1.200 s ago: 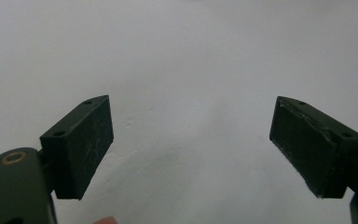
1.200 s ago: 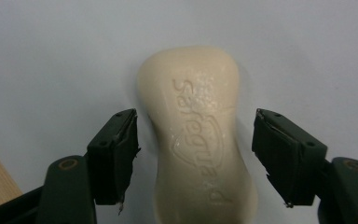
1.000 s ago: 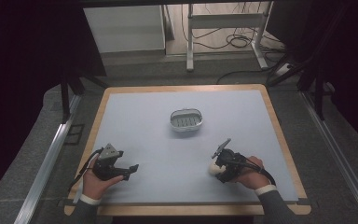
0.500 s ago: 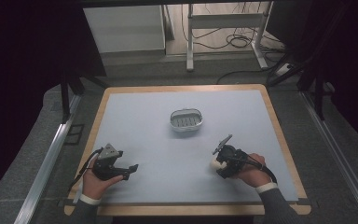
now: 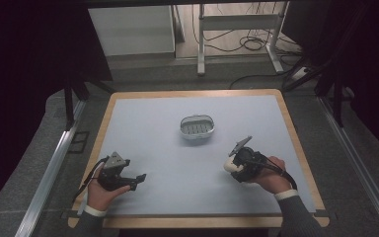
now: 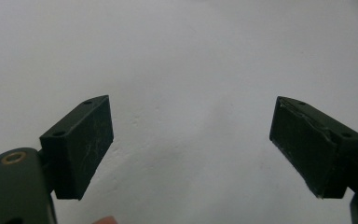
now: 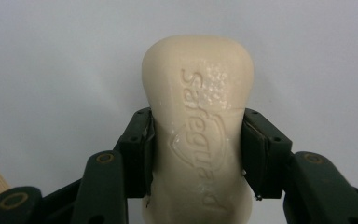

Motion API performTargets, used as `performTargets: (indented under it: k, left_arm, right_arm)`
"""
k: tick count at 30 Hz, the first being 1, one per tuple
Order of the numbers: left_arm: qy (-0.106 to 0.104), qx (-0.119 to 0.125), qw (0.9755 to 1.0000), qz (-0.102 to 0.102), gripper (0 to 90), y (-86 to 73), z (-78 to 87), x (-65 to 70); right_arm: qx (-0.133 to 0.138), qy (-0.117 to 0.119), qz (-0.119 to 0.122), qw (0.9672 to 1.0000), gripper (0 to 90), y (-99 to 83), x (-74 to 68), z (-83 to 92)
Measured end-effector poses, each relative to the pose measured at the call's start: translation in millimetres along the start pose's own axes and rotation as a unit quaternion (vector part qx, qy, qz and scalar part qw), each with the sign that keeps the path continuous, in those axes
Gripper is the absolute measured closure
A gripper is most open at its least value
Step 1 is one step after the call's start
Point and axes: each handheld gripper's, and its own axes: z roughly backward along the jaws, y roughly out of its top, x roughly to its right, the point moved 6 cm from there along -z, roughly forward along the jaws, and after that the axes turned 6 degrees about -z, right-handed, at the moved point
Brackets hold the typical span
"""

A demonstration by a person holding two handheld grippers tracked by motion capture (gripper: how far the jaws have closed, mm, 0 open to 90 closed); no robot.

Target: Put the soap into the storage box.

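Raised right gripper (image 7: 196, 154) — soap bar (image 7: 198, 121) between jaws

The pale surface (image 5: 168, 148) is left bare between the left gripper (image 5: 139, 178) and the right gripper (image 5: 231, 165), so a wide level passage is offered there. The only obstacle on it is the soap dish (image 5: 197, 127), which is set near the middle, well apart from both grippers. Room is left on every side of the dish. The right gripper's jaws are taken up by a soap bar (image 7: 198, 126); nothing is found between the left gripper's parted jaws.
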Motion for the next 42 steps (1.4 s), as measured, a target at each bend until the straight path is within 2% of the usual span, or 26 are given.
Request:
performTargets:
  k: [10,35,40,42]
  left_arm:
    - [0.0,0.0,1.0,-0.001,13.8,-0.1,-0.3,0.1]
    - [0.0,-0.001,1.0,-0.002,13.8,-0.3,-0.1,-0.1]
    - [0.0,-0.002,1.0,-0.003,13.8,-0.4,-0.8,-0.1]
    - [0.0,-0.002,1.0,-0.003,13.8,-0.4,-0.9,0.1]
  right_arm:
    - [0.008,-0.006,0.001,1.0,49.3,11.0,6.0,5.6]
    - [0.022,-0.013,0.012,0.9996,49.3,39.0,18.3,0.8]
    - [0.031,-0.009,0.016,0.9993,49.3,45.9,23.1,1.6]
    - [0.039,0.003,0.016,0.9991,49.3,49.2,24.1,2.8]
